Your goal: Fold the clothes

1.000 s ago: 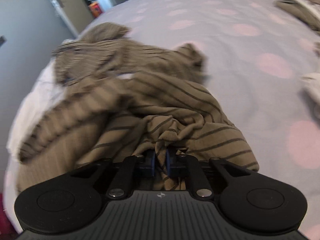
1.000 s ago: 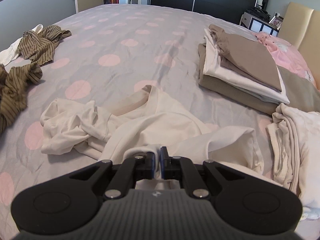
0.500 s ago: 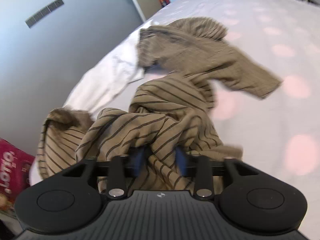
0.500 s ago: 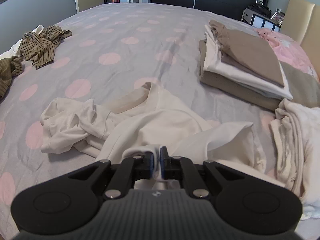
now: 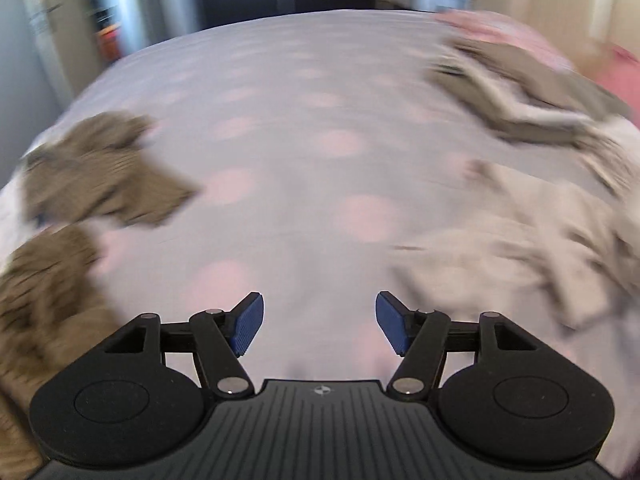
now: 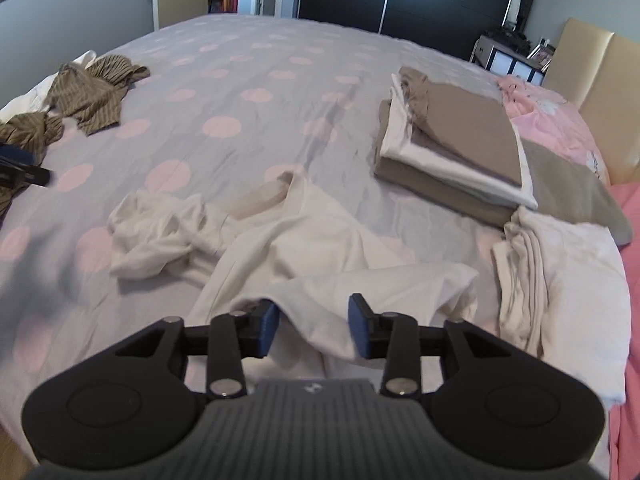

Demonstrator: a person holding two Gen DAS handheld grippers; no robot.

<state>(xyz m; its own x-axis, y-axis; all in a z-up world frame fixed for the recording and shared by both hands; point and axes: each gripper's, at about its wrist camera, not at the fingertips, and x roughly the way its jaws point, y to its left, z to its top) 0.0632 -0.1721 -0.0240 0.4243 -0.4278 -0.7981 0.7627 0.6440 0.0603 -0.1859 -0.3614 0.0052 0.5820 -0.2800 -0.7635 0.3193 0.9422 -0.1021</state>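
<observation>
A crumpled white shirt (image 6: 304, 240) lies on the polka-dot bed sheet (image 6: 260, 80). Over the shirt's near edge my right gripper (image 6: 313, 330) has its jaws opening; the cloth lies between and below the pads, which do not press on it. In the blurred left wrist view, my left gripper (image 5: 319, 322) is over bare sheet, its jaws opening wide with nothing between them. The brown striped garment (image 5: 100, 176) lies in heaps to its left, and the white shirt (image 5: 500, 264) to its right. The right wrist view has the striped garment (image 6: 92, 96) at far left.
A folded stack of beige and white clothes (image 6: 460, 152) sits at the back right. A folded white pile (image 6: 560, 272) lies at the right. Pink bedding (image 6: 552, 116) and a beige headboard (image 6: 592, 80) lie beyond. The left bed edge meets a grey wall.
My left gripper let go of the striped garment and swung right over bare sheet. My right gripper opened off the white shirt's edge and rose a little.
</observation>
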